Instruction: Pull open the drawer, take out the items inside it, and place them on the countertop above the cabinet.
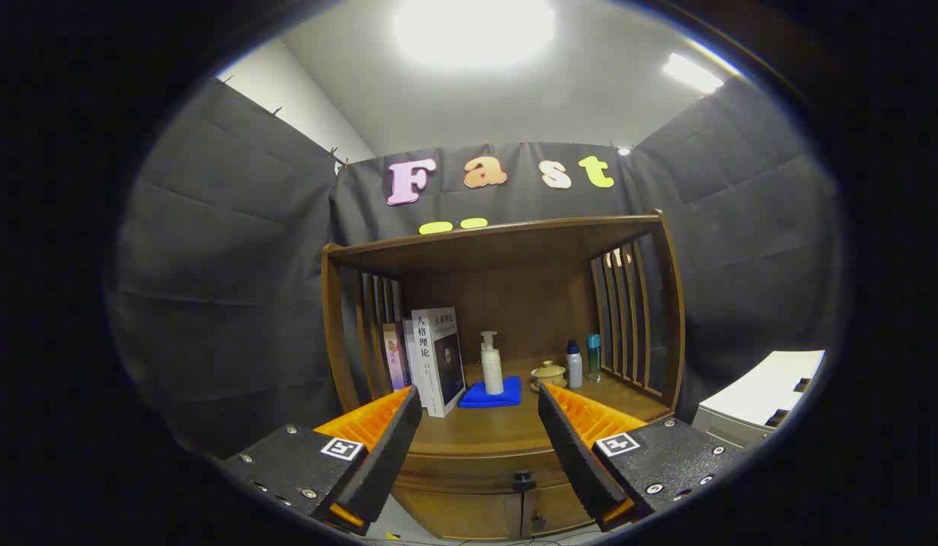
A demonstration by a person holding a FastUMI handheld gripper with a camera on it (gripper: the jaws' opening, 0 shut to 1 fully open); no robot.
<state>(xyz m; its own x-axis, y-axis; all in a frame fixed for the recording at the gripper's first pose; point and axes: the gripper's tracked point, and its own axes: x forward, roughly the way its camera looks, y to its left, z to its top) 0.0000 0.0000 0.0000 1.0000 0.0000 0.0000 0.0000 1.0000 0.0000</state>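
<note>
A brown wooden cabinet [506,303] stands ahead with a countertop [484,432] under a shelf roof. Its drawer front [469,474] is closed, with a small dark knob [522,480] low between my fingers. My gripper [480,409] is open, nothing between its fingers, held in front of the cabinet and a little above the drawer. On the countertop stand several books [431,360] at the left, a white pump bottle [491,365] on a blue cloth [493,394], a lidded tea cup [548,374], a small white bottle [574,365] and a teal bottle [594,356].
Slatted wooden side rails [628,318] close both ends of the countertop. Two cabinet doors [514,516] sit below the drawer. A white box-like unit [757,402] stands to the right of the cabinet. Dark cloth walls surround the booth.
</note>
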